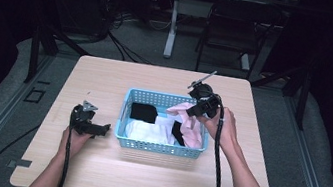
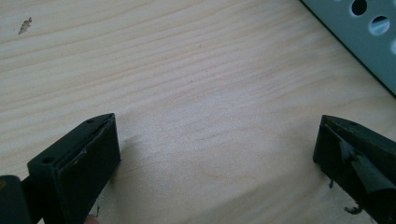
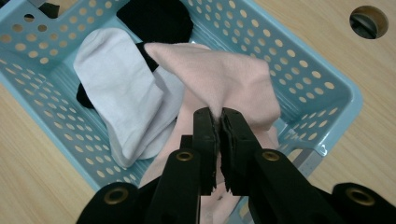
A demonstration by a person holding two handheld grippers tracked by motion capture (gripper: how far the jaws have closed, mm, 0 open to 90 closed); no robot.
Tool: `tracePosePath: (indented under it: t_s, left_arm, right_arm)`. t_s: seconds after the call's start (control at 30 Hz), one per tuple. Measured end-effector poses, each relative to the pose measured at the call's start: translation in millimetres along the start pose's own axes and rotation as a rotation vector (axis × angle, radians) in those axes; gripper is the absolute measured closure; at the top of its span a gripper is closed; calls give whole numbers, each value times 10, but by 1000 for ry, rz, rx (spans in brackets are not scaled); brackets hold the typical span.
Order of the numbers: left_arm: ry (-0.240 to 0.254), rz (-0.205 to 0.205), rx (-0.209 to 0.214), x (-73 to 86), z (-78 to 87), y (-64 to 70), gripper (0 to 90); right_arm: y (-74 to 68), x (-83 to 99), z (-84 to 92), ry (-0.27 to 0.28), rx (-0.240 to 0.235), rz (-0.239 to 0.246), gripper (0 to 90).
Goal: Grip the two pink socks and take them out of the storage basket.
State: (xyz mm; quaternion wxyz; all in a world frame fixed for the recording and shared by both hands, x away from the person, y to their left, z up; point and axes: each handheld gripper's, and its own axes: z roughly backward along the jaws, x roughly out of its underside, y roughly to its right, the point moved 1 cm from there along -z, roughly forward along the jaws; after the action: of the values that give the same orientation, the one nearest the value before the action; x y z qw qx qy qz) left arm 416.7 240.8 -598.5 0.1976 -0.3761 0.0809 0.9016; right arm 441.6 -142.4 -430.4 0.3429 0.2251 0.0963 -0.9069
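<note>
A light blue perforated basket (image 1: 127, 105) (image 3: 322, 112) sits in the middle of the table, with white (image 1: 146, 131) (image 3: 119, 88) and black (image 1: 144, 111) (image 3: 156, 16) garments lying in it. My right gripper (image 1: 196, 109) (image 3: 219, 116) is shut on a pink cloth (image 1: 182, 110) (image 3: 224, 77) and holds it lifted above the basket's right half, the rest of the cloth hanging down inside. My left gripper (image 1: 100, 128) (image 2: 217, 140) rests low over the bare wood left of the basket, jaws wide open with nothing between them.
The wooden table (image 1: 106, 76) (image 2: 187, 70) has bare room to the left, front and back of the basket. A round cable hole (image 3: 368, 21) lies in the tabletop near the basket. Beyond the far edge stand a chair (image 1: 237, 31) and a table leg (image 1: 171, 28).
</note>
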Motion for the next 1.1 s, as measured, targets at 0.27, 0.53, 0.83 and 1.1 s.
tracePosePath:
  t_s: [0.27,0.53,0.83,1.1]
  left_arm:
    - [0,0,0,0,0,0,5]
    - [0,0,0,0,0,1,5]
    - [0,0,0,0,0,1,5]
    - [0,0,0,0,0,0,5]
  right_arm:
    - [38,5,183,24,3,4,849]
    - [98,44,378,58,19,-9,848]
    - [246,187,585,90,49,-43,848]
    - [374,342,724,104,79,-67,848]
